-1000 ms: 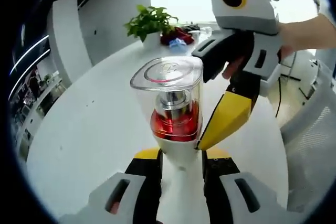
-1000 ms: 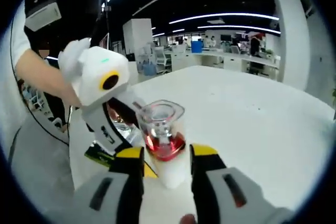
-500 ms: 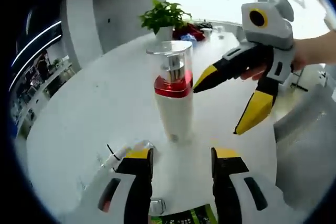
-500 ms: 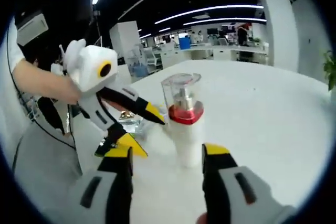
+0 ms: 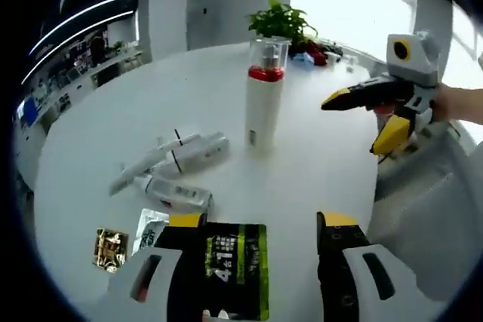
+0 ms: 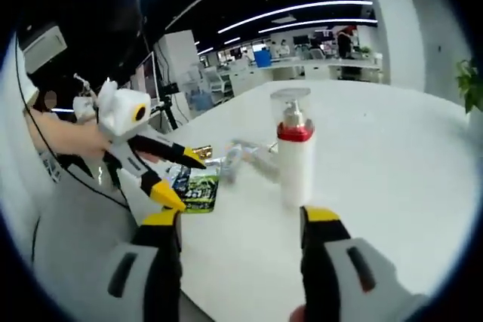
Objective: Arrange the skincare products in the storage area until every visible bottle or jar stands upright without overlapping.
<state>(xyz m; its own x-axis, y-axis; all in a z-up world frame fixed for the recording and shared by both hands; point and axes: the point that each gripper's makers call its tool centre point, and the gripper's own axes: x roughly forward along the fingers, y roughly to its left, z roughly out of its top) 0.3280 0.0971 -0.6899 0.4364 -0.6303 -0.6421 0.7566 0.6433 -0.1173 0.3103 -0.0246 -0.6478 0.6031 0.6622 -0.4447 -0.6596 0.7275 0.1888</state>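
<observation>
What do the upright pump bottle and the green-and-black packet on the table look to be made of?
Pump bottle: body looks like opaque white plastic with a smooth satin finish; its cap is clear, see-through plastic over a glossy red, possibly metallic, collar. Green-and-black packet: seems a flat, printed foil or plastic sachet with a slight sheen; the exact film is unclear.

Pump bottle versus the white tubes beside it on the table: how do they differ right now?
The pump bottle stands upright; the white tubes lie flat on their sides. The bottle has a clear cap and a red band under it; the tubes have neither. The bottle stands alone; the tubes lie bunched together, some seemingly touching. Both are mostly white and rest on the white table, clear of both tongs.
</observation>
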